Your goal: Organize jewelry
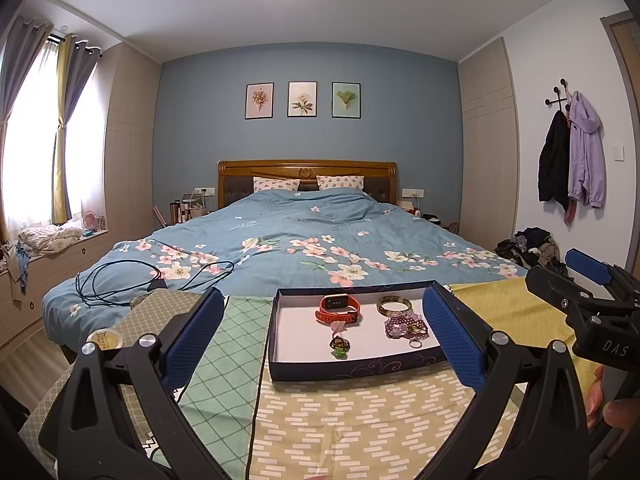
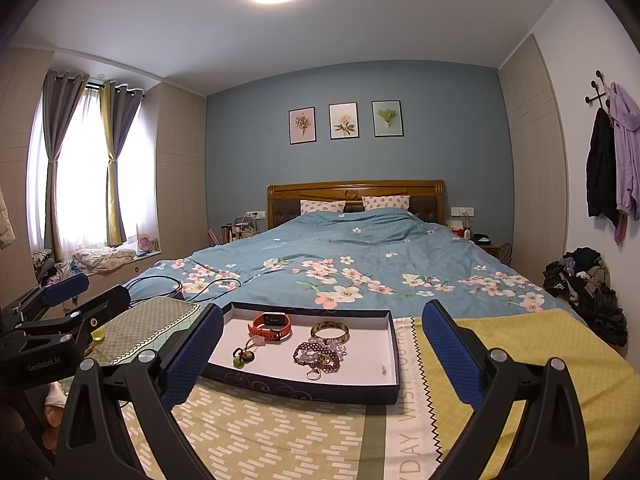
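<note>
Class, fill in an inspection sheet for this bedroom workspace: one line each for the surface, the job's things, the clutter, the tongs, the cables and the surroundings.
Surface: patterned cloths in green, beige and yellow over the foot of the bed.
Job's things: dark blue box tray holding an orange smartwatch, a bangle, purple beads, a small ring and a green charm.
Clutter: small round tin on the cloth at left.
Tongs: left tongs and right tongs both open, empty, short of the tray.
Cables: black cable looped on the duvet.
Surroundings: floral blue duvet, three framed prints, coats on wall hooks, clothes pile.
</note>
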Available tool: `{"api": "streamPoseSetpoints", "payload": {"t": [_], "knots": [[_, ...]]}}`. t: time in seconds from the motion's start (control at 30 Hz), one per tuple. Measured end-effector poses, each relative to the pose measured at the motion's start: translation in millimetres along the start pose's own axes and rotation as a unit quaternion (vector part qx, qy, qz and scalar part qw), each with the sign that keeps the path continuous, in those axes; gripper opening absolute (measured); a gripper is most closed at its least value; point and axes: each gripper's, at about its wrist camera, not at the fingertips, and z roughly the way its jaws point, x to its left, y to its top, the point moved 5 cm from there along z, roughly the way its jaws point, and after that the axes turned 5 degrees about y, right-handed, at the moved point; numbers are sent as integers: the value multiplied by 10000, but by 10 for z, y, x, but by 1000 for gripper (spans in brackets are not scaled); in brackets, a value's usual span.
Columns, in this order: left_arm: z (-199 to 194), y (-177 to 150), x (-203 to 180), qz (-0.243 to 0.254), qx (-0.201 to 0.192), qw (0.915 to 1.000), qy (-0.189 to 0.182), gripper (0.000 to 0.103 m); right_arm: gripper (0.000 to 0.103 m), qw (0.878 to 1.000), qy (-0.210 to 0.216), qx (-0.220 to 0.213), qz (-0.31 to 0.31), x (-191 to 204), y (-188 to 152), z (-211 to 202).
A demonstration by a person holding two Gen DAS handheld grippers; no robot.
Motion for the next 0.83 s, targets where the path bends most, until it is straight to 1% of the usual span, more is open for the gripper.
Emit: {"api": "streamPoseSetpoints", "payload": {"t": [0.4,0.47,0.6,0.7,0.77,0.83], "knots": [[30,-17,37,-24,-7,10000,67,98,96,10000,8,20,9,4,-23,13],[40,-20,46,2,28,9999,154,98,96,10000,5,26,10,6,-37,13],[98,-60,71,-43,179,9997,146,98,96,10000,22,74,22,2,-71,32],[181,-118,69,38,401,9991,150,98,96,9997,0,255,8,-97,-108,88],[263,-156,92,102,559,9981,243,98,96,9989,-107,446,-52,-219,-142,133],[371,-204,188,65,762,9967,277,98,96,9943,-353,1001,-66,-483,-239,272]]}}
